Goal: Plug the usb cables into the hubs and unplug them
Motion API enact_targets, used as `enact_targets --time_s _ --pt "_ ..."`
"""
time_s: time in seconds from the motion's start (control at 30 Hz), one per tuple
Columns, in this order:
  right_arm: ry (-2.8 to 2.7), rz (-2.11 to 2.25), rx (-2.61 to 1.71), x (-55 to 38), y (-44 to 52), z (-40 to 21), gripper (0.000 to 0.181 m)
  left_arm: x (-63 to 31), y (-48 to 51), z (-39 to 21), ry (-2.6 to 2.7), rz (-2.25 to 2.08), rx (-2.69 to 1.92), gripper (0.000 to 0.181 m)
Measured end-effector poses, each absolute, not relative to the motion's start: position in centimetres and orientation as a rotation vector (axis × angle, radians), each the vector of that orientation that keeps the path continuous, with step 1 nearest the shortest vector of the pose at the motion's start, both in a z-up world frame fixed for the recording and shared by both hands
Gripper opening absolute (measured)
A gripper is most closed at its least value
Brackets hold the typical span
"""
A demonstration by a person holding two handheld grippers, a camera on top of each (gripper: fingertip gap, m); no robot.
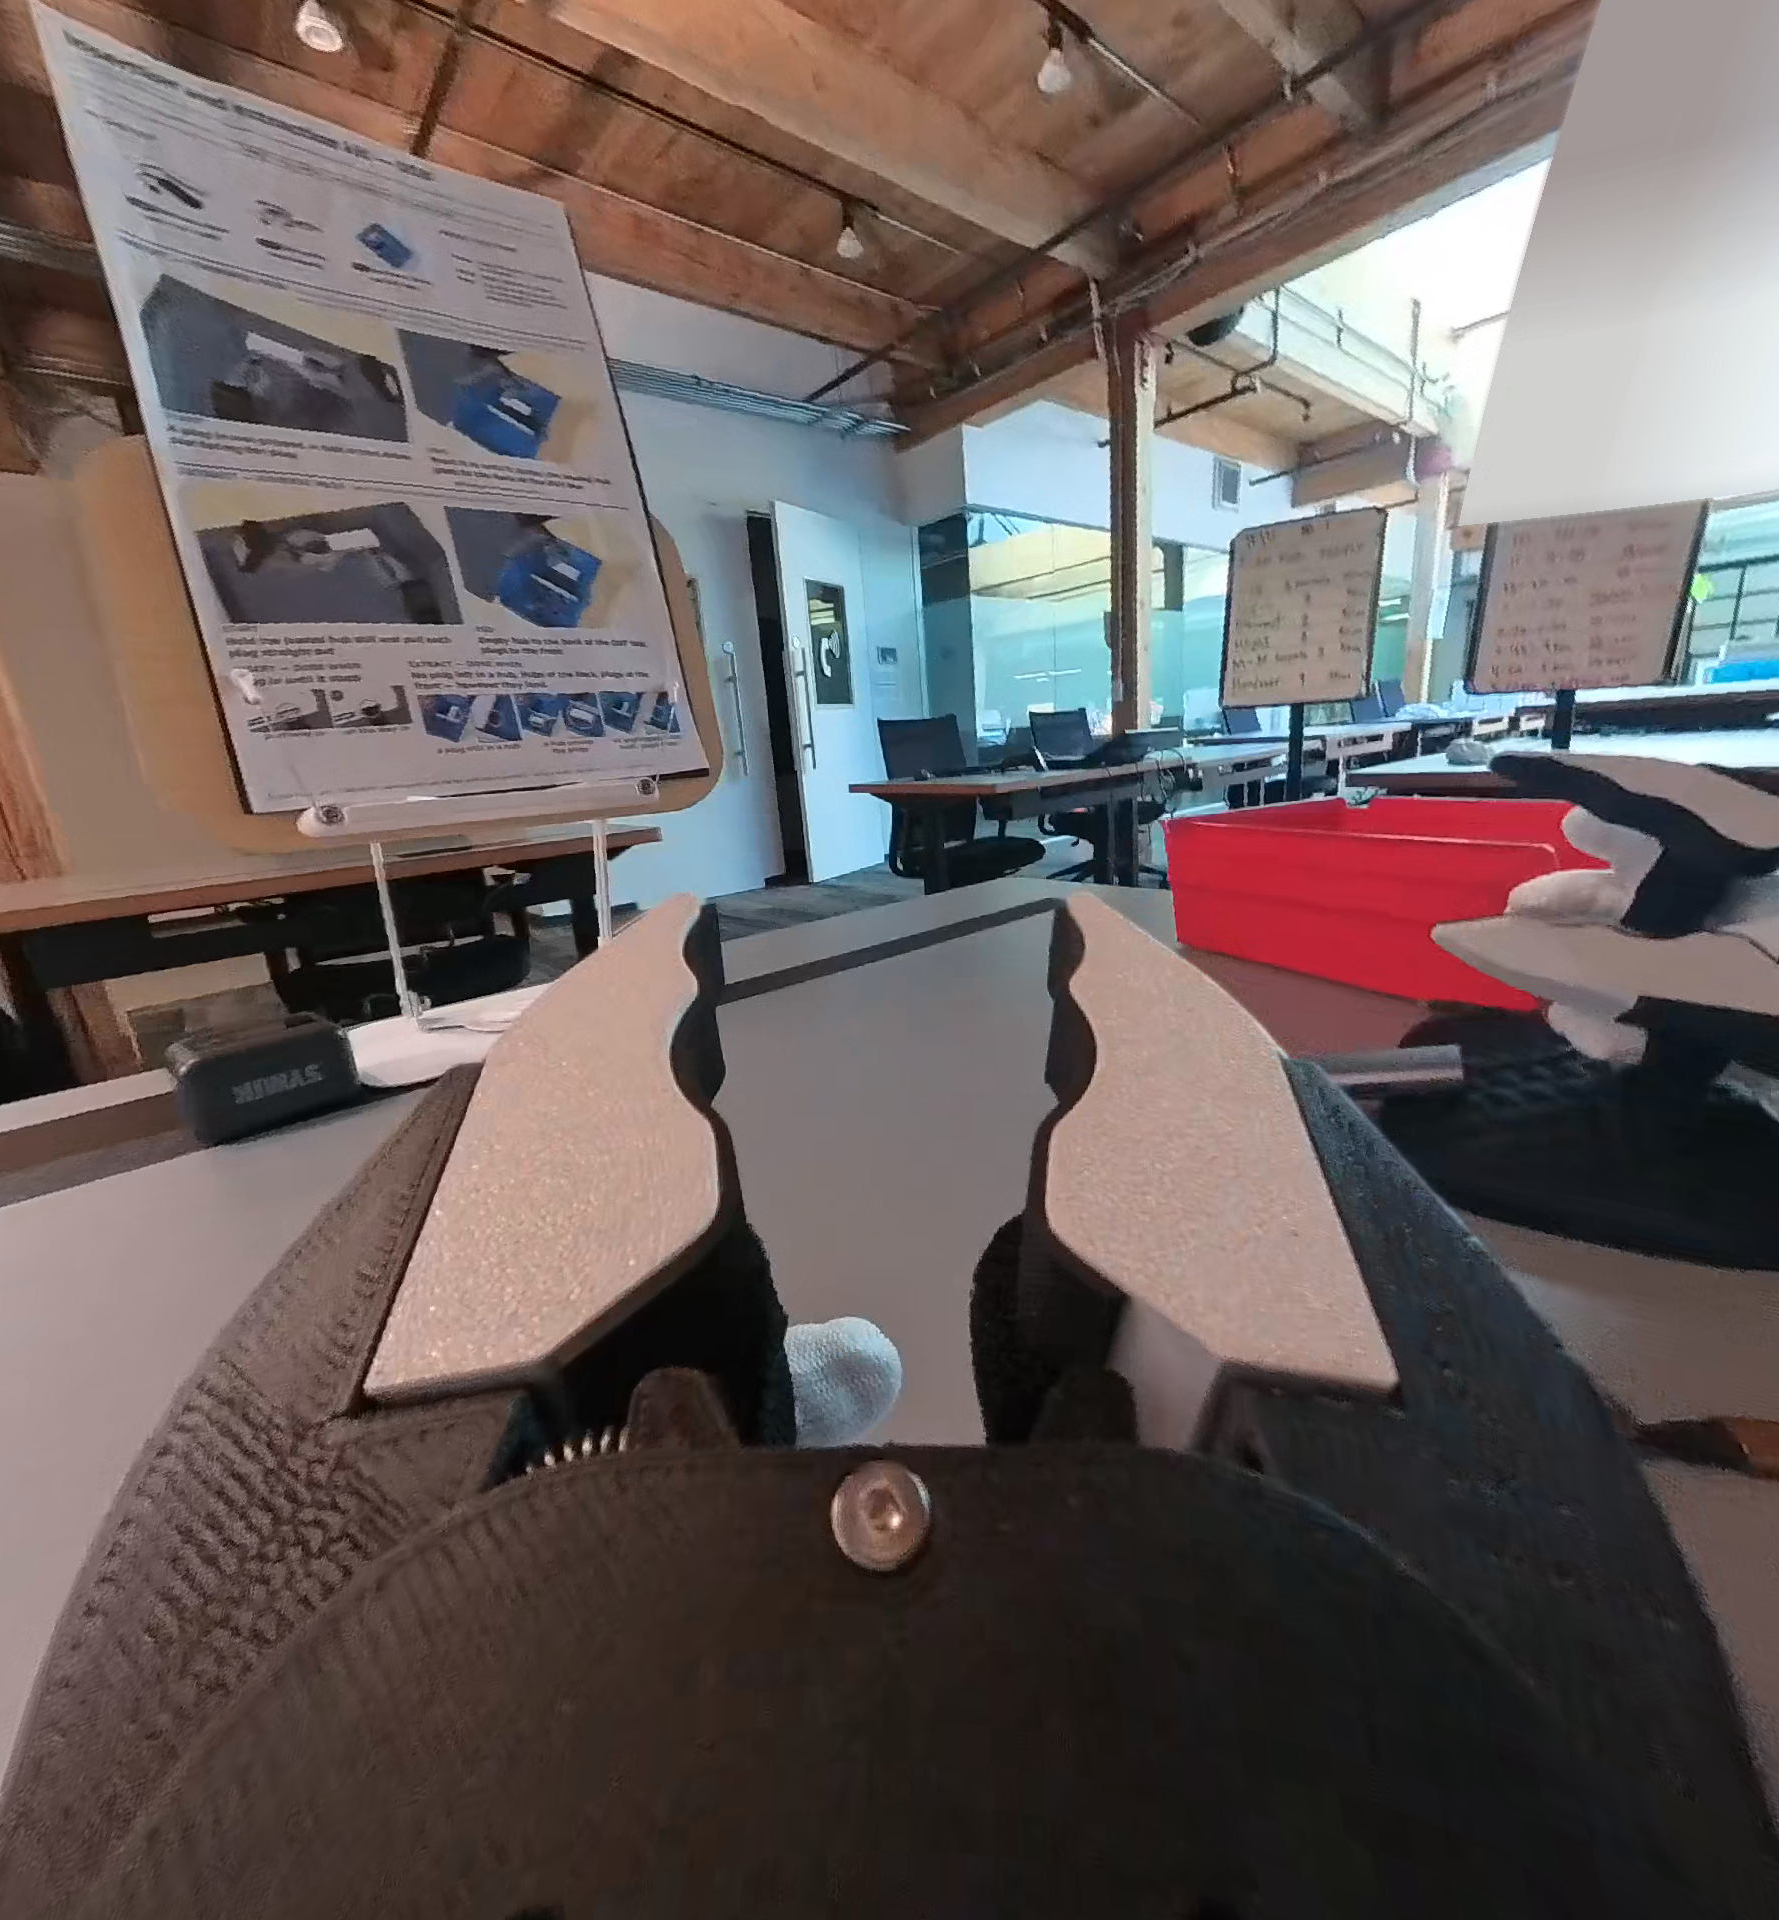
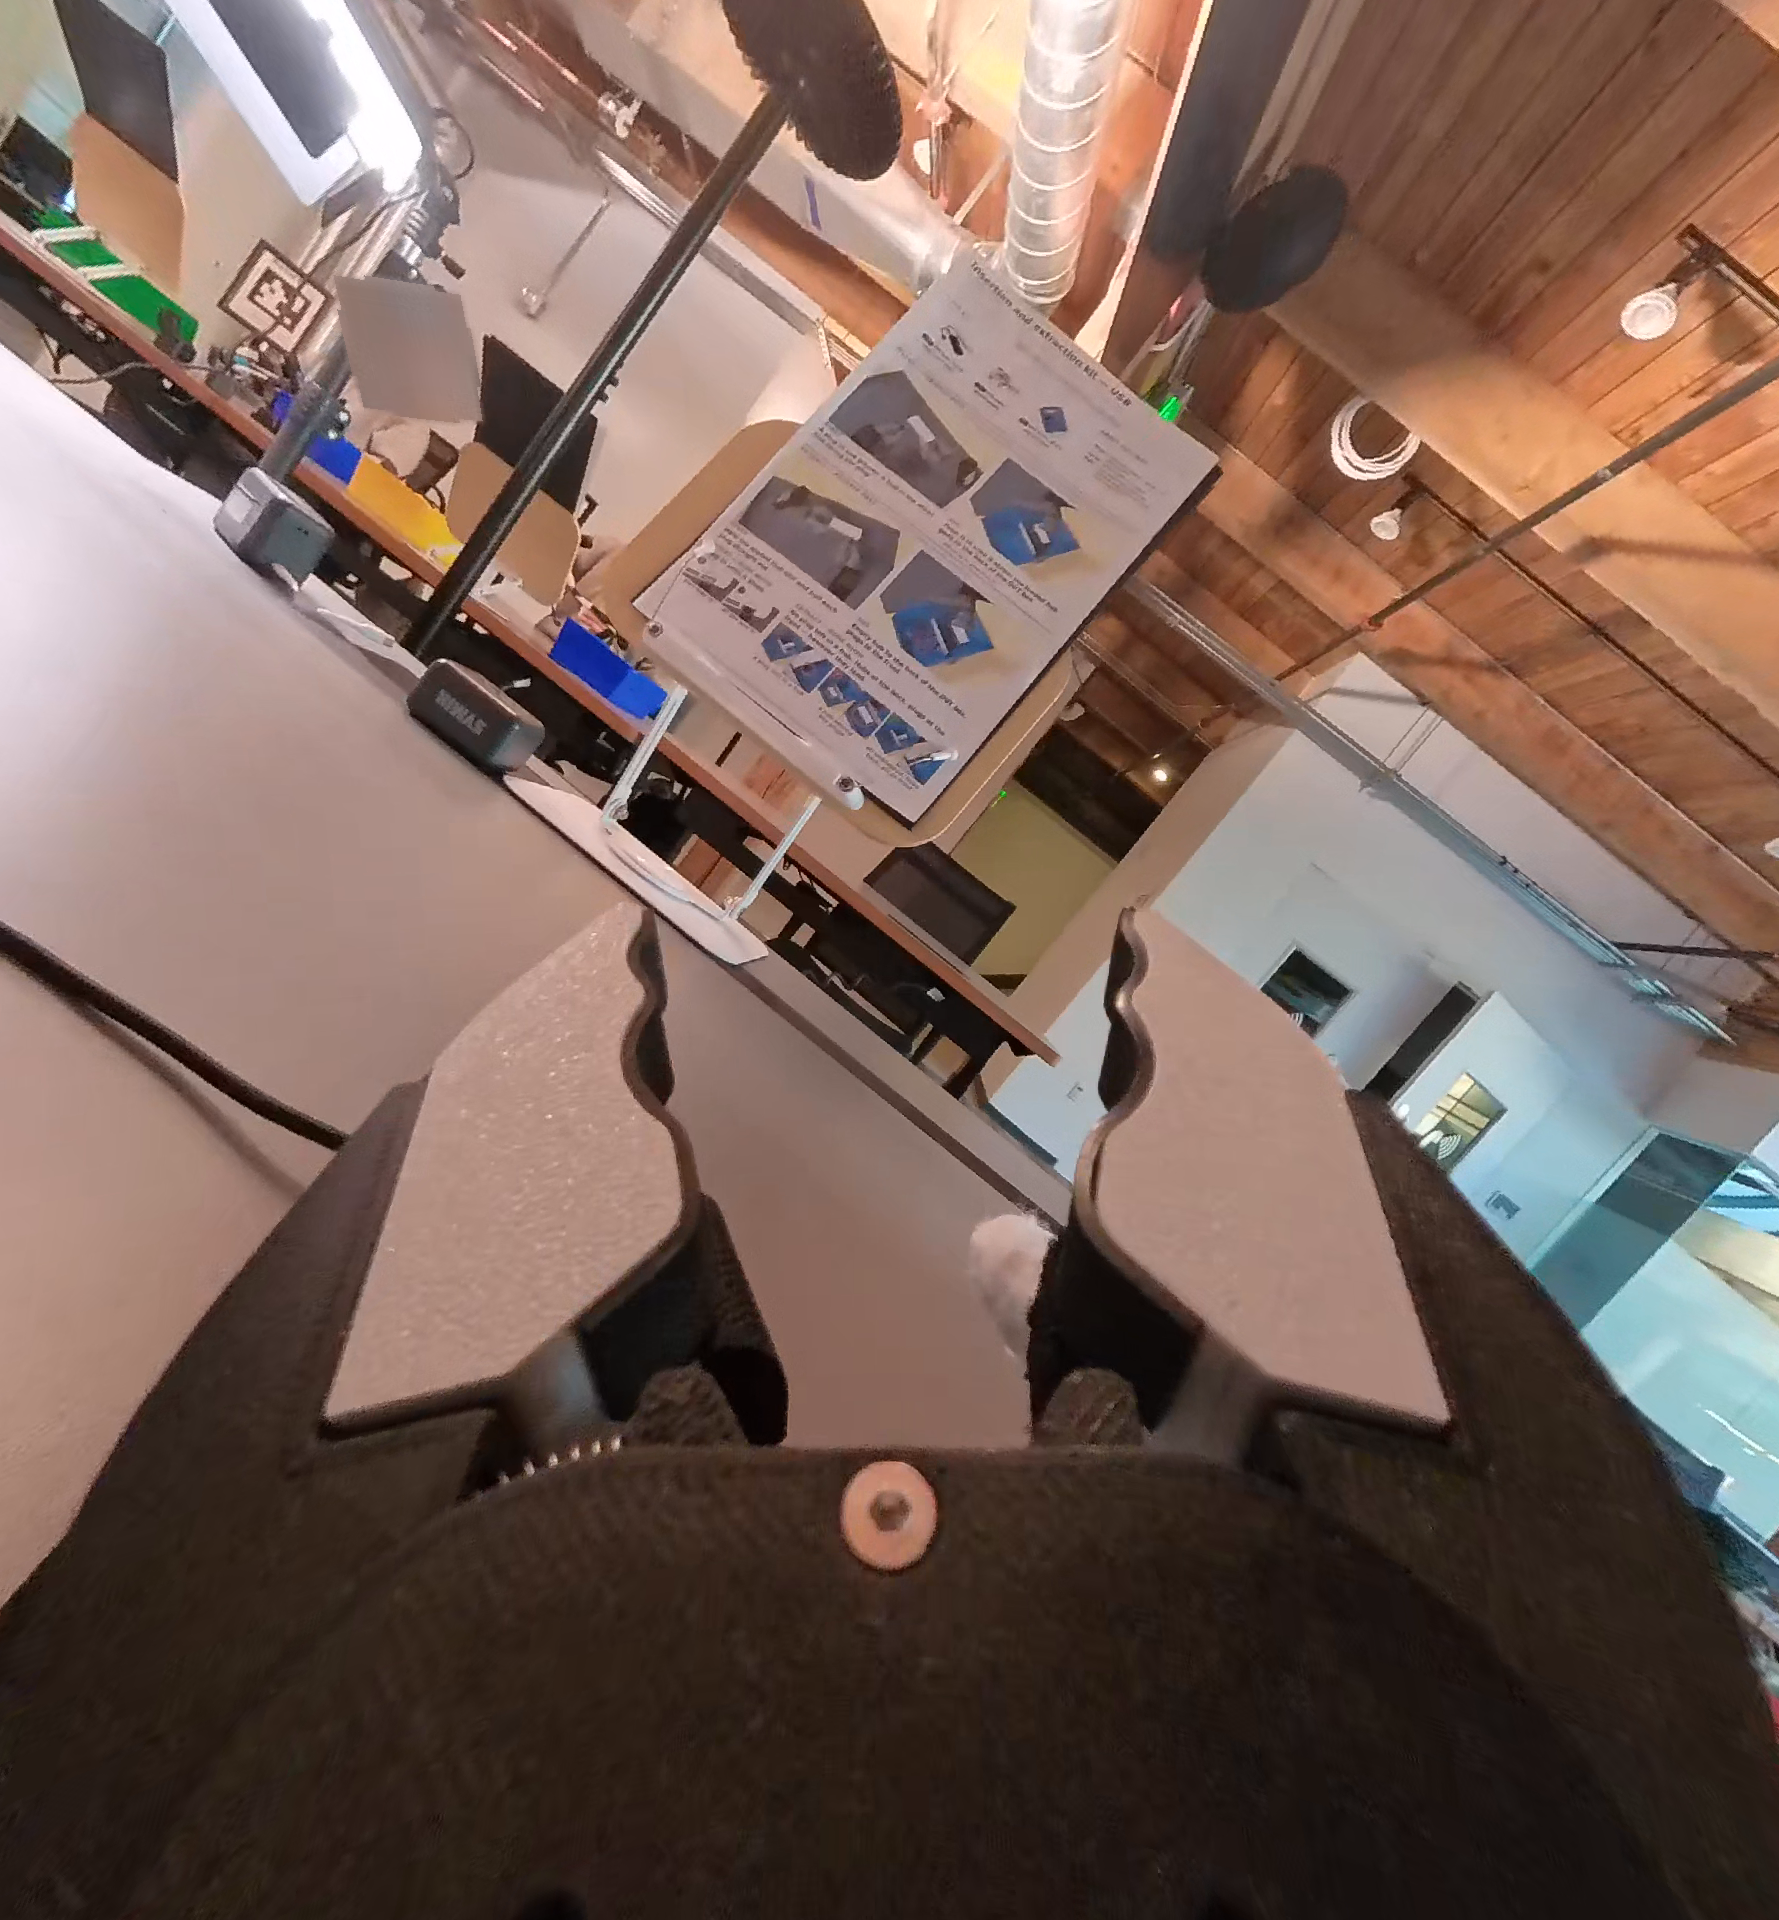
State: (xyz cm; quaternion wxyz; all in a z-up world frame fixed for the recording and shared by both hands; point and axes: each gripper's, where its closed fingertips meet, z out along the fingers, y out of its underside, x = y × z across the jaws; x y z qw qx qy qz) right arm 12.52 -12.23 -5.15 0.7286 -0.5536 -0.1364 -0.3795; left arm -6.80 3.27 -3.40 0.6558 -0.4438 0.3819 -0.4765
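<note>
No usb cable plug or hub shows in either view. My left gripper (image 1: 880, 925) is open and empty, level above the grey table (image 1: 137, 1351). My right gripper (image 2: 885, 935) is open and empty, tilted upward over the table (image 2: 189, 831). In the left wrist view the right gripper (image 1: 1467, 852) shows at the right edge, held by a white-gloved hand, its jaws apart. A black cable (image 2: 116, 1023) runs across the table at the left of the right wrist view.
A red bin (image 1: 1352, 883) stands at the back right. A printed instruction sheet on a stand (image 1: 376, 499) is at the back left, also in the right wrist view (image 2: 916, 582). A small black box (image 1: 261, 1075) sits near it, also in the right wrist view (image 2: 474, 717). A black pole (image 2: 594, 364) rises from the table.
</note>
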Motion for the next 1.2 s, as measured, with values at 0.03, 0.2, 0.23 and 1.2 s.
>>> enact_targets --time_s 0.03,0.2,0.23,1.2 --pt "-0.290 -0.828 -1.215 12.6 -12.3 -5.1 0.081 -6.7 3.2 -3.5 0.876 -1.074 -1.004 0.060" --pt "-0.276 -0.814 -1.214 12.8 -12.4 -5.0 0.078 -6.6 3.1 -3.6 0.881 -1.077 -1.005 0.060" --pt "-0.282 -0.819 -1.217 12.7 -12.3 -5.1 0.078 -6.6 3.2 -3.6 0.879 -1.079 -1.007 0.060" --pt "-0.299 -0.815 -1.229 12.6 -12.1 -5.3 0.072 -27.9 13.6 -3.8 0.770 -0.215 -1.694 0.052"
